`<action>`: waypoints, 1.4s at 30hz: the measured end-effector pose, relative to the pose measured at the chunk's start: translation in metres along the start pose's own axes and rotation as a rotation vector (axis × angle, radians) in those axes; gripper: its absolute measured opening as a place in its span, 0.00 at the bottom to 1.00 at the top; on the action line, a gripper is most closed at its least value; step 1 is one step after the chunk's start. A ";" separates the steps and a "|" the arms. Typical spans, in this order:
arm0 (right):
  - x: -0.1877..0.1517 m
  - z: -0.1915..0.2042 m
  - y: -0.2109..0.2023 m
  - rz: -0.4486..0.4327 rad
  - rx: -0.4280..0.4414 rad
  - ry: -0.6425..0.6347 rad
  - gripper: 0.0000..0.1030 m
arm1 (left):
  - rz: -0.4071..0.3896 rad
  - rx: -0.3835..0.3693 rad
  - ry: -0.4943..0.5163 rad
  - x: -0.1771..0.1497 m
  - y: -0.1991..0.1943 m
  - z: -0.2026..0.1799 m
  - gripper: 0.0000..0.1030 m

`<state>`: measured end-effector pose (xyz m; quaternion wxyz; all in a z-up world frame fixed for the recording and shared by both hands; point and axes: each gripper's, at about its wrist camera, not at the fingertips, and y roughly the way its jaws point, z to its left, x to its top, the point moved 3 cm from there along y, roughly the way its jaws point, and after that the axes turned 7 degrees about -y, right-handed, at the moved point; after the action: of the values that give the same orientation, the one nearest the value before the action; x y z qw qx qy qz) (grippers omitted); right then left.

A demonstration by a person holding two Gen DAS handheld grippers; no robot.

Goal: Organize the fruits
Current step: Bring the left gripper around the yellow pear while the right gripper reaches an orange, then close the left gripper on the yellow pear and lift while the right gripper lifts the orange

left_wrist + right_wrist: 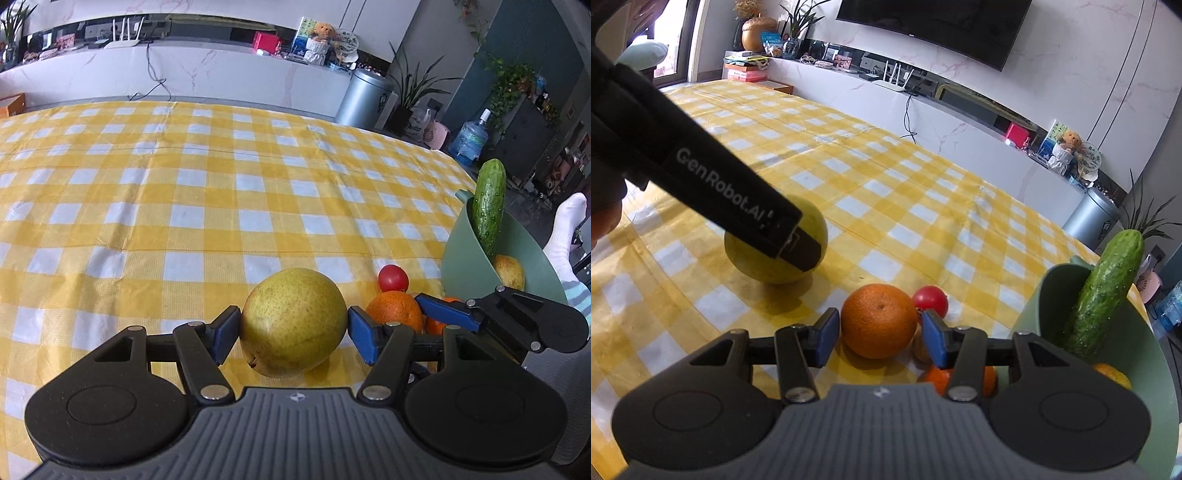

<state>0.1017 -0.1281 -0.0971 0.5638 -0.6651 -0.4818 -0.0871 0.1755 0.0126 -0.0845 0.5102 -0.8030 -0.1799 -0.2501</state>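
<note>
Pear (293,321) clamped in my left hand-held gripper (293,334); right hand-held gripper (879,332) part-open, straddling orange (879,320), pads clear.

"GenRobot.AI" in white on left hand-held gripper (798,243) black body

- Pear (293,323): yellow-green, speckled, whole, resting on the checked cloth left of the other fruit.
- Large orange (879,320): round, dimpled skin, stem end facing up, on the cloth.
- Tomato (931,301): small, red, glossy, just behind the large orange.
- Small orange (938,378): close beside the bowl, mostly hidden.
- Green bowl (1049,291): at the table's right edge; a bumpy cucumber (1104,295) leans upright inside, with a yellow fruit (509,271) at the bottom.
</note>
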 end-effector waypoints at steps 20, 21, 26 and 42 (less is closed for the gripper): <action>0.000 0.002 0.000 0.008 -0.013 0.004 0.42 | -0.008 0.002 -0.031 -0.011 0.001 -0.003 0.71; 0.000 0.001 -0.001 0.004 -0.015 0.004 0.42 | -0.011 0.008 -0.032 -0.012 -0.001 -0.003 0.71; 0.002 -0.002 -0.015 -0.031 -0.021 0.005 0.42 | -0.041 0.018 -0.059 -0.012 -0.018 -0.006 0.71; 0.001 -0.040 -0.086 -0.187 -0.018 0.114 0.41 | -0.138 0.036 -0.021 -0.009 -0.072 -0.057 0.71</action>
<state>0.0556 -0.1694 -0.0251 0.5739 -0.6160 -0.5081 -0.1816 0.1160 -0.0098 -0.0167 0.5044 -0.7818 -0.2445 -0.2731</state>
